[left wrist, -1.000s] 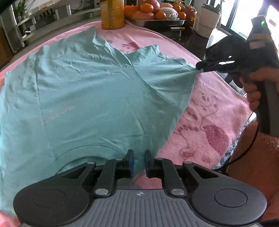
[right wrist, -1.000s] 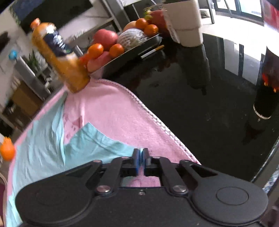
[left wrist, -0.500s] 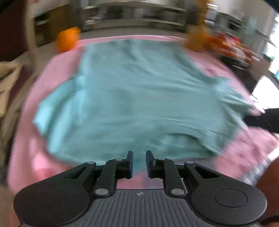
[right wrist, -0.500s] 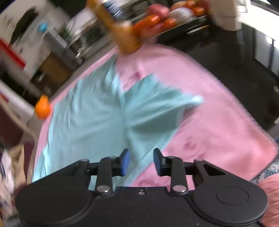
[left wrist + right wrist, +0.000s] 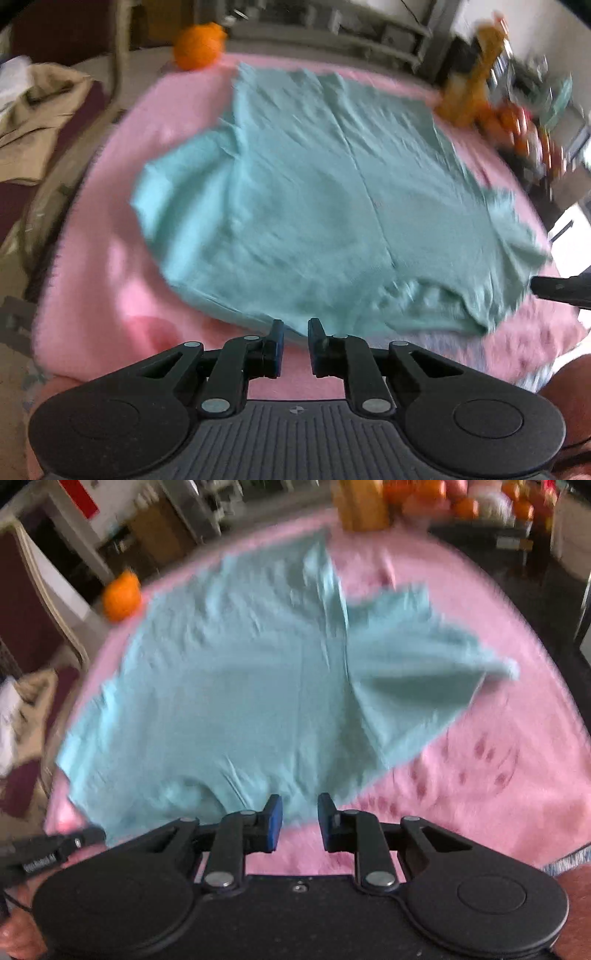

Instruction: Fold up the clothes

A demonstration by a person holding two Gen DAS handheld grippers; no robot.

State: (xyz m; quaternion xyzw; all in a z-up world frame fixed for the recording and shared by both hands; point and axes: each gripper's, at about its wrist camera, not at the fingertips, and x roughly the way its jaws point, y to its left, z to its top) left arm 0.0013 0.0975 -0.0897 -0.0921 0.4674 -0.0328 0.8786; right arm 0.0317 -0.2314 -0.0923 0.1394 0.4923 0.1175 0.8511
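A teal T-shirt (image 5: 314, 192) lies spread flat on a pink towel (image 5: 110, 258), collar toward me. It also shows in the right wrist view (image 5: 240, 694), with one sleeve (image 5: 417, 672) lying out to the right. My left gripper (image 5: 294, 328) is open and empty, just short of the shirt's near edge beside the collar. My right gripper (image 5: 300, 805) is open and empty above the collar edge. The right gripper's tips (image 5: 554, 290) show at the right edge of the left wrist view. Both views are blurred by motion.
An orange (image 5: 199, 46) sits at the towel's far left corner. A yellow-orange bottle (image 5: 364, 504) and a tray of fruit (image 5: 461, 498) stand at the far right. A chair with beige cloth (image 5: 40, 110) stands to the left. Dark tabletop (image 5: 546, 583) lies right of the towel.
My right gripper let go of the sleeve, opened and drew back to the collar side. My left gripper swung left and pulled back from the collar. The sleeve now lies loose on the towel.
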